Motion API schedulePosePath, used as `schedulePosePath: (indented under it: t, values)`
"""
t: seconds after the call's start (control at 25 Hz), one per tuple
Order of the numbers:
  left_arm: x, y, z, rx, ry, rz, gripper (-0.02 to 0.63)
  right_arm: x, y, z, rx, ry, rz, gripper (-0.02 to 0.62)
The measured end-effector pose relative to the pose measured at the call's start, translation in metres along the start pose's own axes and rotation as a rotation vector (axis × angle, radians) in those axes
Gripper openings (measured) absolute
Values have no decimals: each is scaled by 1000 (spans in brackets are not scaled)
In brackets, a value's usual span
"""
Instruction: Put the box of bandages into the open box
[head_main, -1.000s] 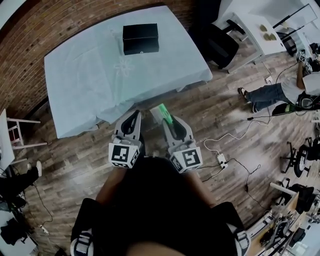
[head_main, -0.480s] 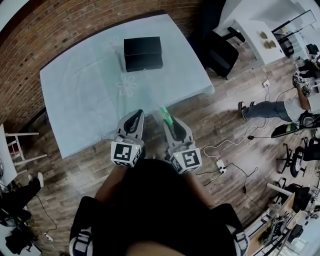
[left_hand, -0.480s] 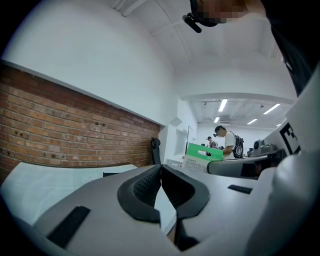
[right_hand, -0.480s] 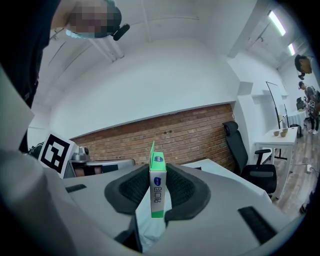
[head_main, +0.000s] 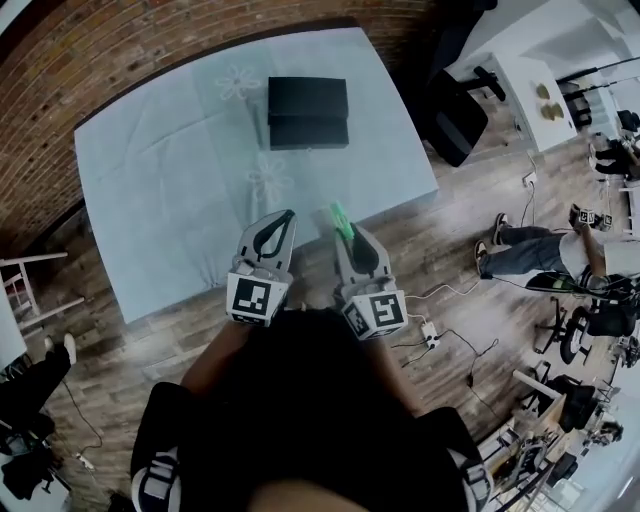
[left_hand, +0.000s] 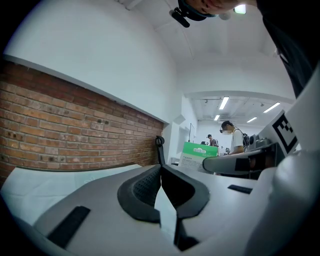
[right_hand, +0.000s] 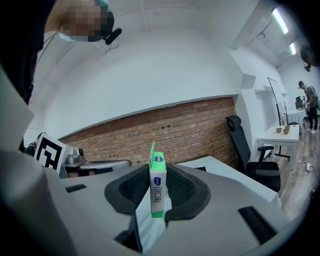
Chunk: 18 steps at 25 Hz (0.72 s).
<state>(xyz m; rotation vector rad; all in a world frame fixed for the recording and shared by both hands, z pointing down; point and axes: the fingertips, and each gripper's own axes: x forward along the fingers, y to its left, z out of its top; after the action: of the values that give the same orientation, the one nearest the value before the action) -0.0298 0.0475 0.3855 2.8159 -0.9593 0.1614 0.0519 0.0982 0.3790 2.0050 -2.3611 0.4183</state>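
Note:
A small green and white box of bandages (right_hand: 157, 187) stands upright on edge between the pads of my right gripper (right_hand: 157, 172), which is shut on it. From the head view, that box of bandages (head_main: 342, 220) sticks out ahead of the right gripper (head_main: 346, 233) at the near edge of the table (head_main: 160, 200). The black open box (head_main: 308, 112) sits far back on the pale blue cloth. My left gripper (head_main: 284, 217) hangs beside the right one with its jaws together and nothing in them (left_hand: 160, 167). In the left gripper view the bandage box (left_hand: 200, 150) shows off to the right.
A brick wall (head_main: 100, 50) runs behind the table. A black office chair (head_main: 455, 110) and a white side table (head_main: 530, 80) stand at the right. A seated person (head_main: 540, 250) and cables (head_main: 450, 330) occupy the wooden floor to the right.
Both grippers have moved forward together with the bandage box. The table has come closer, and the gripper tips now reach its near edge.

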Motion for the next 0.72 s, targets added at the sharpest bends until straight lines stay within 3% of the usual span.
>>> schedulePosePath:
  t: [0.36,0.56,0.72]
  values:
    - [27,36,7,13,-19,17,32,41,-6,4,8,3,-6,107]
    - [50,34,0,6,2,44,32,54,-27,14,5,-4,53,107]
    - [74,34,1,-13,12,112,32,70,-52,19,-2,-1,113,107]
